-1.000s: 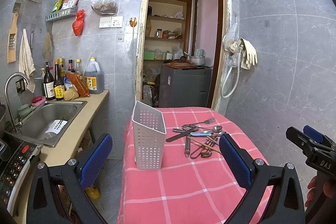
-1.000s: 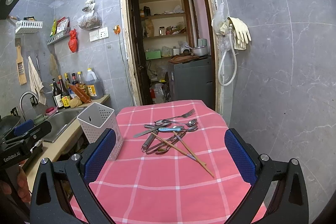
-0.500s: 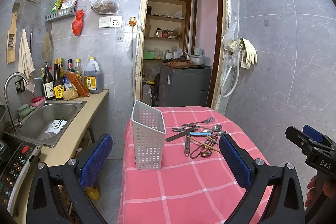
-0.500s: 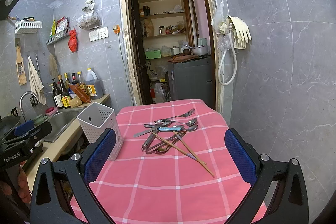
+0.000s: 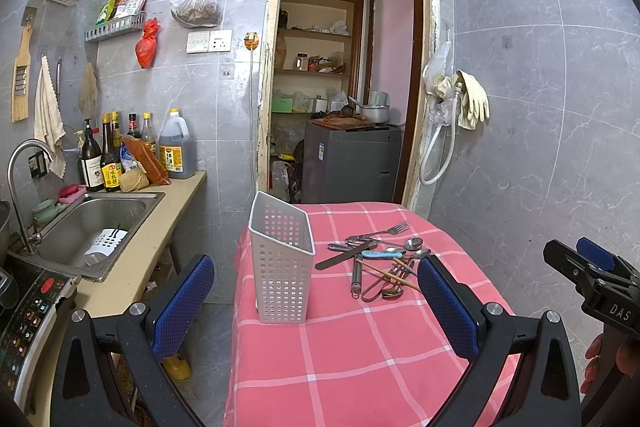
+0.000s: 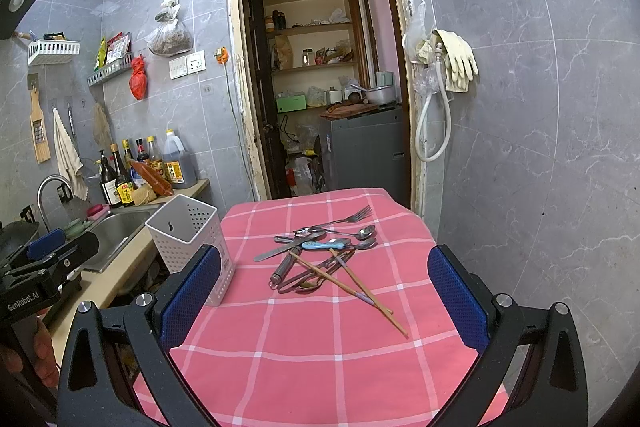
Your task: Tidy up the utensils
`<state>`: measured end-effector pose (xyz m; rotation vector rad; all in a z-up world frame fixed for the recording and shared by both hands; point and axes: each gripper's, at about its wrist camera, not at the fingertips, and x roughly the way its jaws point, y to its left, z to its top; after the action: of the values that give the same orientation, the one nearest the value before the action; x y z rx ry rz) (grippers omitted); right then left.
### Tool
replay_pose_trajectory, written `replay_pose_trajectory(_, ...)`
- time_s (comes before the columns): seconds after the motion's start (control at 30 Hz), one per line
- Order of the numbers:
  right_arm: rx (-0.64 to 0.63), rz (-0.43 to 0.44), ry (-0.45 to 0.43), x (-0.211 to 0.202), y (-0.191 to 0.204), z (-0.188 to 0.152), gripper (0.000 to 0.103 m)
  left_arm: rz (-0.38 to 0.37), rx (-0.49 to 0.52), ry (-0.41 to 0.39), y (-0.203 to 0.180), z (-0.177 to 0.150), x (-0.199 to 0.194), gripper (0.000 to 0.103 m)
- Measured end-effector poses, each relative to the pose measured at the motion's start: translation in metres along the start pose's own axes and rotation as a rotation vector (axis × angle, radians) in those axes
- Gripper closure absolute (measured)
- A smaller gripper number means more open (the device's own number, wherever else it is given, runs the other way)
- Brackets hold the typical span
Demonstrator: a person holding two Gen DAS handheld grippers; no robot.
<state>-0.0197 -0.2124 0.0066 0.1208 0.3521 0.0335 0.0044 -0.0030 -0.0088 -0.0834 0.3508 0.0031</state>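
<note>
The left gripper (image 5: 316, 301) is released, its blue pads (image 5: 182, 303) wide apart, and it holds nothing. It hangs above the near end of the table (image 5: 360, 359), which is covered with a pink checked cloth. The right gripper (image 6: 324, 293) is also released and empty, with its pads (image 6: 456, 299) far from each other. In the left wrist view the right gripper shows at the right edge, beside the table, with part of a hand (image 5: 596, 359) under it. In the right wrist view the left gripper shows at the left edge, over the counter (image 6: 108, 287).

A white basket (image 5: 282, 259) with small holes stands upright at the left side of the table, near the edge. It looks empty in the right wrist view. The utensils (image 6: 320, 255) lie in a loose pile on the cloth, to the right of the basket and apart from it. In the pile there is a fork (image 6: 352, 217) at the far side, some spoons (image 6: 362, 231), a knife (image 6: 280, 249), a spoon with a blue handle (image 6: 322, 245) and two chopsticks (image 6: 360, 293) which cross each other and reach nearest to the right gripper. Neither gripper touches any utensil.

Left of the table there is a sink (image 5: 92, 223) with bottles (image 5: 110, 163) behind it.
</note>
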Motion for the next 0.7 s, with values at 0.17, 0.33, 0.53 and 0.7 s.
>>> replay_pose_trajectory(0.17, 0.001, 0.0, 0.001, 0.0021, 0.0004, -0.0023, 0.001, 0.001, 0.0, 0.0, -0.0002, 0.0, 0.0001, 0.001)
replay_pose_trajectory(0.33, 0.001, 0.0, 0.001, 0.0023, 0.0004, -0.0024, 0.001, 0.001, 0.0, 0.001, -0.0005, 0.0, 0.0002, 0.001)
replay_pose_trajectory(0.53, 0.003, 0.001, 0.004, 0.0048, 0.0018, -0.0071, 0.001, 0.001, 0.002, 0.003, -0.0018, -0.0012, 0.001, 0.001)
replay_pose_trajectory(0.7, 0.004, 0.001, 0.005, 0.004, 0.0014, -0.0047, 0.001, 0.001, 0.002, 0.005, -0.0019, -0.0015, 0.001, 0.001)
